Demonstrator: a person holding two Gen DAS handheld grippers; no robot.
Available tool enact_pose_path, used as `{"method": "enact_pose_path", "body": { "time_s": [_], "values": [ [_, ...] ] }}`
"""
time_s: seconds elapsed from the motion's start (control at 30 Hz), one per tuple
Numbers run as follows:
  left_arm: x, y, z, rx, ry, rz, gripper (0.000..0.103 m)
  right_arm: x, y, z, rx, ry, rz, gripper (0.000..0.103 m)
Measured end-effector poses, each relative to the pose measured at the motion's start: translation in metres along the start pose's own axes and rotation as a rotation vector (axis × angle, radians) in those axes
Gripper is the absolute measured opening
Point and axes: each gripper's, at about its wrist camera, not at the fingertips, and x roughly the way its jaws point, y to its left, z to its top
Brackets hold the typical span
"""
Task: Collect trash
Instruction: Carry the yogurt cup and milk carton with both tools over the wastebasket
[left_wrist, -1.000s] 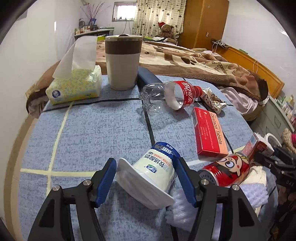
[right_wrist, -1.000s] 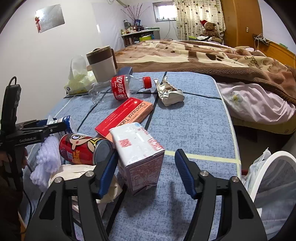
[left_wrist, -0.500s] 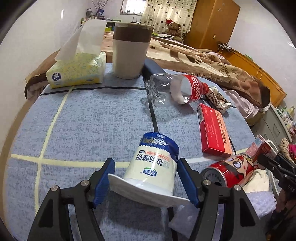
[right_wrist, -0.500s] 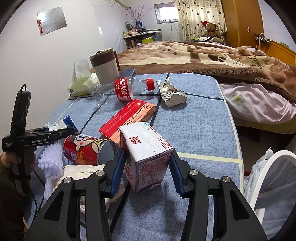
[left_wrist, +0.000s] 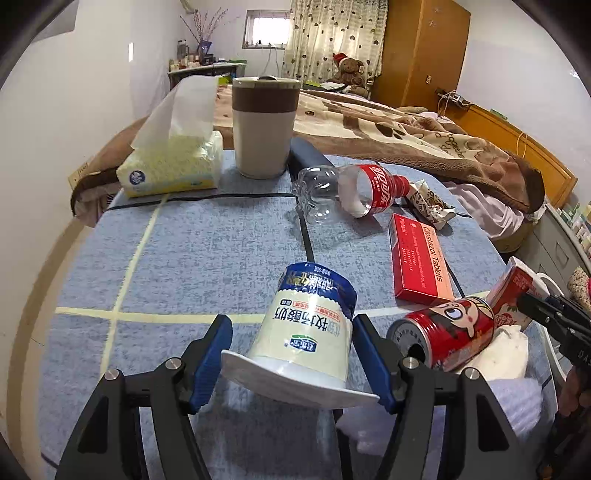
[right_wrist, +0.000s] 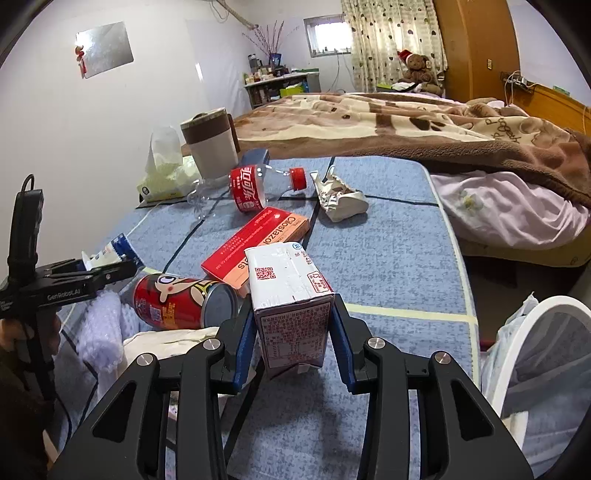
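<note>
left wrist: left gripper (left_wrist: 291, 354) holds yogurt cup (left_wrist: 308, 325); right gripper (right_wrist: 293, 345) closing on carton (right_wrist: 291, 306).

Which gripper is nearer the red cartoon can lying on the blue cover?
Right. The right gripper, closing on a milk carton, sits directly beside the can. The left gripper, holding a yogurt cup, is slightly farther off.

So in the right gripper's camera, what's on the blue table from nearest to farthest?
Milk carton between the closing right gripper → red cartoon can → red tablet box → cola bottle → brown-and-beige cup.
</note>
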Motion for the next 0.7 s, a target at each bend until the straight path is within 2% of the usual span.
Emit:
{"method": "enact_pose_path", "body": {
  "time_s": [0.13,0.37,0.7],
  "values": [
    [-0.013,-0.003,-0.001,0.000,-0.008,0.023,0.067,-0.009,-0.001,0.001,0.004,-0.030,-0.004,0.039],
    [-0.042,-0.014,0.001,0.016,-0.066,0.043,0.067,-0.028,-0.004,0.003,0.021,-0.082,-0.007,0.039],
    [-0.074,-0.045,-0.003,0.043,-0.114,0.015,0.067,-0.050,-0.012,0.001,0.046,-0.131,-0.008,0.039]
  ]
}}
